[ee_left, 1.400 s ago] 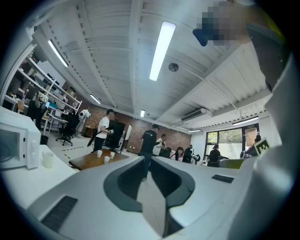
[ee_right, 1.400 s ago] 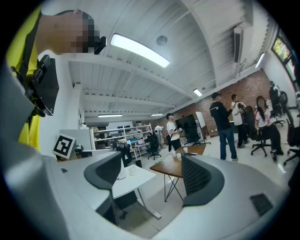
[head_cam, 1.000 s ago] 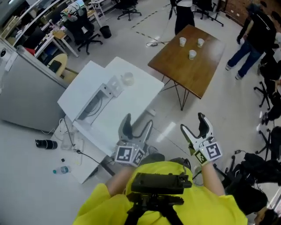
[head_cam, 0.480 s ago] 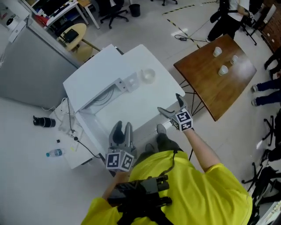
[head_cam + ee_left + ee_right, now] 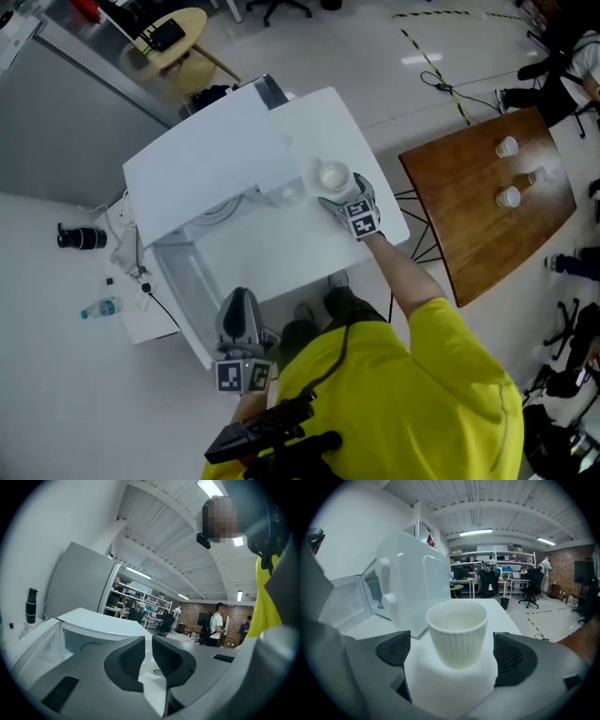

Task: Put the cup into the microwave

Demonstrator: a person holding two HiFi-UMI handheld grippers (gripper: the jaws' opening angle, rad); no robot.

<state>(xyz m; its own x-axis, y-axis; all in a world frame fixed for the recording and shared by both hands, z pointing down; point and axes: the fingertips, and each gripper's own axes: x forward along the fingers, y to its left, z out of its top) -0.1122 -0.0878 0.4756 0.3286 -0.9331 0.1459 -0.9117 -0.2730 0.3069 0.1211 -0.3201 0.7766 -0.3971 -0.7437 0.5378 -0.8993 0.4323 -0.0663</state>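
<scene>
Nearest, low in the head view: left gripper [image 5: 240, 300], held out from a yellow sleeve [image 5: 394, 394] at the near edge of the white table [image 5: 281, 253]. Jaws closing to a thin slit, with nothing between them.

Farther along the same table: right gripper [image 5: 342, 192], on an outstretched arm, levelled at the cup [image 5: 332, 174]. Fingers spread wide on either side of the cup, pads clear of its ribbed wall on both sides. Cup white, upright, apparently empty, standing on the table top between those jaws, not yet lifted.

Just beside and behind the cup: white microwave [image 5: 202, 159], door swung open, handle toward the cup.

Beyond, to the right: brown wooden table [image 5: 469, 234] bearing three small paper cups [image 5: 507, 147]. On the floor to the left: a plastic bottle [image 5: 98, 307].
</scene>
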